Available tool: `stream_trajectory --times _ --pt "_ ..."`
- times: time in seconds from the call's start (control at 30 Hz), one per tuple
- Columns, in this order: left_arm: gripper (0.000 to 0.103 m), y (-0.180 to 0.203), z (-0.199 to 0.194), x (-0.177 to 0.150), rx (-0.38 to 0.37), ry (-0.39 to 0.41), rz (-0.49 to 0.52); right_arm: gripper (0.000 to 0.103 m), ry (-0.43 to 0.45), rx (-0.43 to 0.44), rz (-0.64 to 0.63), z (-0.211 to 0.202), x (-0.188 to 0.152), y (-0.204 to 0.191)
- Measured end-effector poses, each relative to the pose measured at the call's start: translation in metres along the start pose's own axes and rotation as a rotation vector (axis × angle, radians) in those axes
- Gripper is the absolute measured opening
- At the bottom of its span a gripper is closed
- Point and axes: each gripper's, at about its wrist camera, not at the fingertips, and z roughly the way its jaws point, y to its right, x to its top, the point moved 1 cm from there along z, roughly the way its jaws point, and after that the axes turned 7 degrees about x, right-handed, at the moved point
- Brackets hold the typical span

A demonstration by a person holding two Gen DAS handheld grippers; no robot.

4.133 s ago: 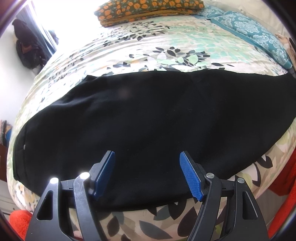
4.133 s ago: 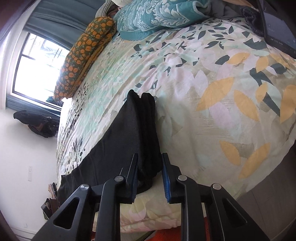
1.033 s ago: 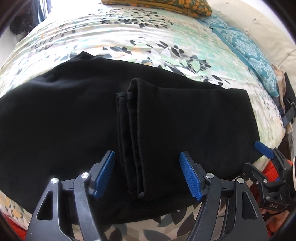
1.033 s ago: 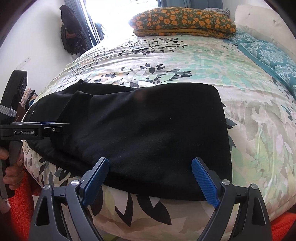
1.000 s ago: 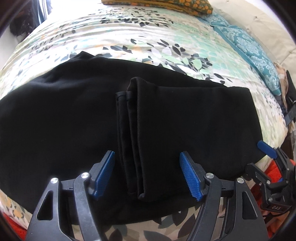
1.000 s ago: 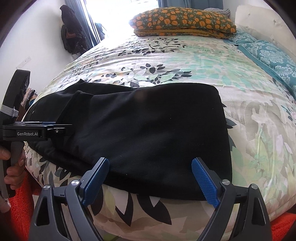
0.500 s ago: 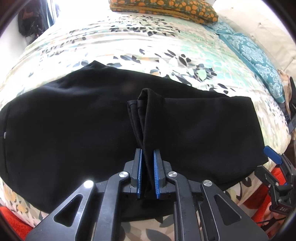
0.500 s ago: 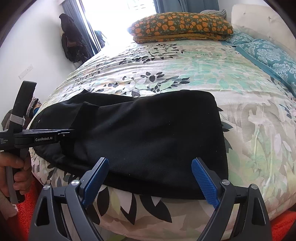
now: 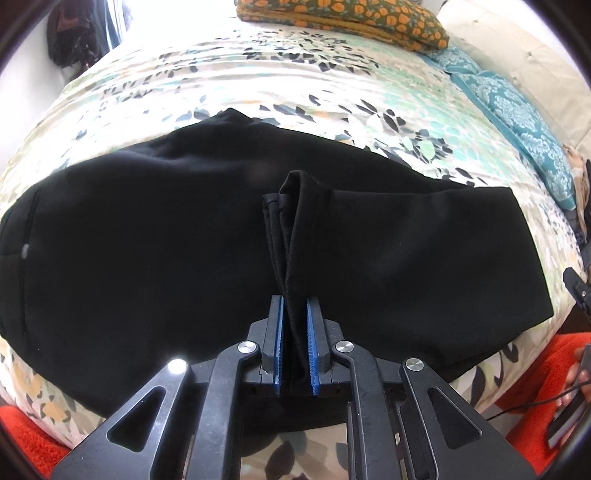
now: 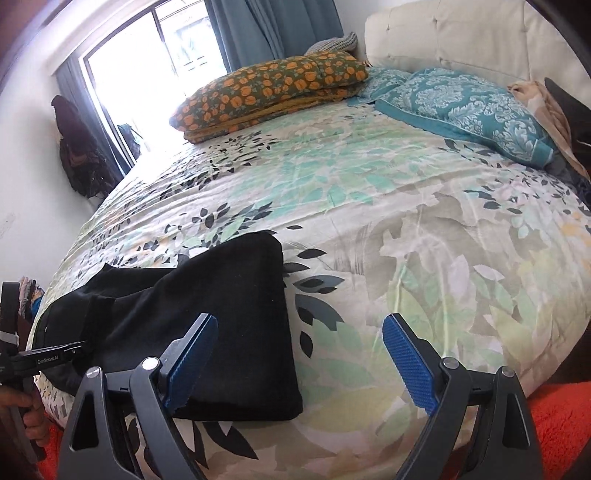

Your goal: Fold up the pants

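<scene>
Black pants (image 9: 147, 236) lie across the near side of the bed, with the leg ends folded back over the middle. My left gripper (image 9: 294, 345) is shut on the hem ends of the pants, which bunch into a raised ridge (image 9: 295, 229) between its blue pads. In the right wrist view the pants (image 10: 236, 317) lie at the lower left, their folded edge near the bed's front. My right gripper (image 10: 299, 354) stands open above the bed edge, its left fingertip (image 10: 192, 343) over the fold and nothing between the fingers. The left gripper (image 10: 55, 356) shows at the far left edge, in a hand.
A floral bedspread (image 10: 406, 221) covers the bed. An orange-patterned pillow (image 10: 273, 92) and teal pillows (image 10: 465, 107) lie at the head by a white headboard (image 10: 461, 33). An orange rug (image 9: 535, 369) lies below the bed edge. Dark clothes (image 10: 74, 144) hang beside the window.
My left gripper went from open around the folded leg ends to shut on them, lifting them into a ridge. My right gripper swung right, away from the pants and toward the bare bedspread.
</scene>
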Motion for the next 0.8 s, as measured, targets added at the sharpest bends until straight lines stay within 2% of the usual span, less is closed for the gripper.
stream_trajectory --times 0.13,0.23,0.33,0.4,0.47,0.6,0.63,0.67,0.7,0.73,0.8 --pt "0.010 0.004 0.000 0.000 0.019 0.006 0.029 0.091 0.020 0.006 -0.212 -0.001 -0.008 -0.038" --pt "0.011 0.002 0.001 -0.001 0.015 0.005 0.029 0.091 0.019 0.063 -0.370 0.003 -0.020 -0.073" --pt "0.012 0.003 0.001 0.000 0.020 0.002 0.033 0.090 -0.051 0.186 -0.414 0.014 -0.032 -0.090" --pt "0.013 0.004 0.002 0.000 0.024 0.000 0.036 0.091 -0.179 0.233 -0.384 0.035 -0.044 -0.090" --pt "0.023 0.005 0.005 0.000 0.027 -0.008 0.038 0.091 -0.282 0.193 -0.375 0.057 -0.058 -0.085" --pt "0.028 0.004 0.007 -0.001 0.032 -0.013 0.024 0.096 -0.273 0.147 -0.472 0.056 -0.067 -0.097" --pt "0.040 0.003 0.007 0.000 0.039 -0.016 0.019 0.096 -0.267 0.139 -0.483 0.054 -0.068 -0.098" --pt "0.059 0.002 0.006 0.000 0.047 -0.021 0.011 0.096 -0.258 0.136 -0.489 0.051 -0.067 -0.099" --pt "0.068 0.000 0.006 0.000 0.058 -0.027 0.000 0.096 -0.242 0.144 -0.487 0.046 -0.064 -0.099" --pt "0.076 -0.002 0.004 -0.001 0.064 -0.024 -0.013 0.096 -0.219 0.164 -0.475 0.040 -0.060 -0.099" --pt "0.076 -0.007 0.000 -0.002 0.052 -0.020 -0.032 0.096 -0.164 0.202 -0.445 0.027 -0.053 -0.097"
